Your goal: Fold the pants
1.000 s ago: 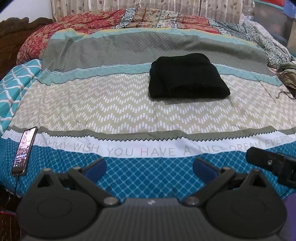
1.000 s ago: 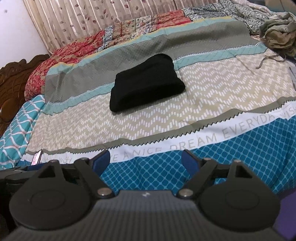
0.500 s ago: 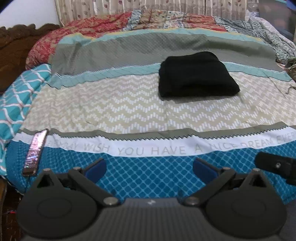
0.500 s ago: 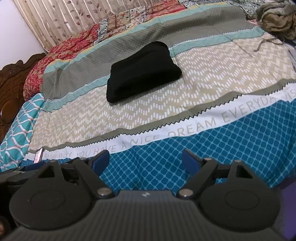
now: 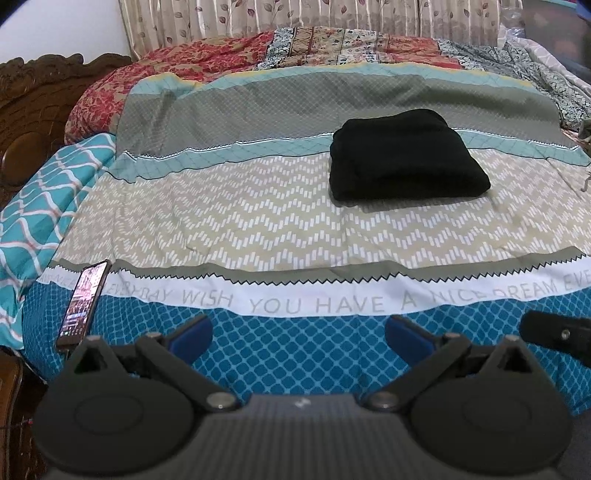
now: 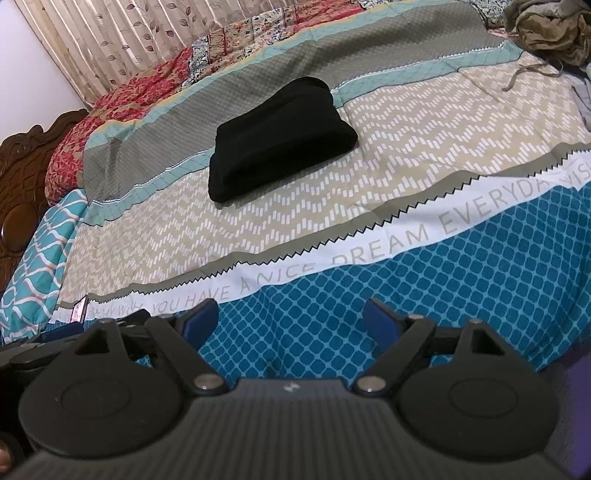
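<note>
- Nearest, the left gripper [image 5: 297, 334] hangs over the near edge of the bed [image 5: 295, 350] with its two blue fingers [image 5: 190, 332] spread wide and nothing between them. It is released, and I judge it is drawn back because no fold is left to make.
- Beside it, the right gripper [image 6: 291, 319] sits at the same near edge, jaws likewise apart and empty, well clear of the cloth; its body also shows at the right border of the left wrist view.
- One phone [image 5: 84, 302] lies at the near left corner of the bed, screen lit and turned up, probably parked there to stay out of the working area.
- The bedsheet carries a white band of lettering along the near edge, then a zigzag beige stripe further in.
- One pair of black pants [image 5: 404, 155] rests in the middle of the bed, slightly right of centre, across the beige stripe and the teal band. It is a compact, thick rectangle of stacked layers, untouched by either gripper, so the folding looks finished.
- Farther still, a loose heap of olive clothes [image 6: 546, 29] sits at the far right corner, with a red patterned quilt [image 5: 184, 70] along the far edge below a leaf-print curtain.
</note>
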A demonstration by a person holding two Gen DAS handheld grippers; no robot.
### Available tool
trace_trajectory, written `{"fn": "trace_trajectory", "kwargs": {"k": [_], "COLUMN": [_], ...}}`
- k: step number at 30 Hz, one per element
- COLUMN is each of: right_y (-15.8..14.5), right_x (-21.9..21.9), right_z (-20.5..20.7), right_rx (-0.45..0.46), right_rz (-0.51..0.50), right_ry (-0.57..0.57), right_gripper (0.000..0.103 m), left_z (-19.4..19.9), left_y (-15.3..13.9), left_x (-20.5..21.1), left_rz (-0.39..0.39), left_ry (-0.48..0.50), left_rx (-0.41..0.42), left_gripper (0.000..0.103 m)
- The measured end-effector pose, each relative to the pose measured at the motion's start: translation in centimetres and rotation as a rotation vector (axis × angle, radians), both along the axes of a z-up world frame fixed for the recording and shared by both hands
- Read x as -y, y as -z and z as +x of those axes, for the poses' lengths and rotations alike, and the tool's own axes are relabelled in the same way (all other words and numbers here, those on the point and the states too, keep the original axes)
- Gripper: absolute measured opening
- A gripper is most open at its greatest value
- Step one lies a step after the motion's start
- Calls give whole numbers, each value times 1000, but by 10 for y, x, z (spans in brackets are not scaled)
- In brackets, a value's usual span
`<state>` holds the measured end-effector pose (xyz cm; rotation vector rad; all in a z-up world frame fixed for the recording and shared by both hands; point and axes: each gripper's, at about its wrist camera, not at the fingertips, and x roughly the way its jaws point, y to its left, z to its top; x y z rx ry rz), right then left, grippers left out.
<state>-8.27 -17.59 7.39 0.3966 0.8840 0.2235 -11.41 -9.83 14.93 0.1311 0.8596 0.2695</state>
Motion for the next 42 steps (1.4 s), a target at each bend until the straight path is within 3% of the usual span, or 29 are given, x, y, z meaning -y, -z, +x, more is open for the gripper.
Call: {"fn": "trace_trajectory", "kwargs": {"k": [6, 42], "right_y": [8, 19], "right_x": [0, 5], "right_z": [1, 4], "right_rx": [-51, -86], "right_rz": [17, 47], "right_ry": [-7, 12], "right_gripper": [88, 88], "left_z": [-1, 6], "left_y": [2, 21], "left_x": [-1, -1], "left_rz": [-8, -34], "left_ry": [-4, 8], "left_rx": [-8, -122], "left_gripper": [103, 103]}}
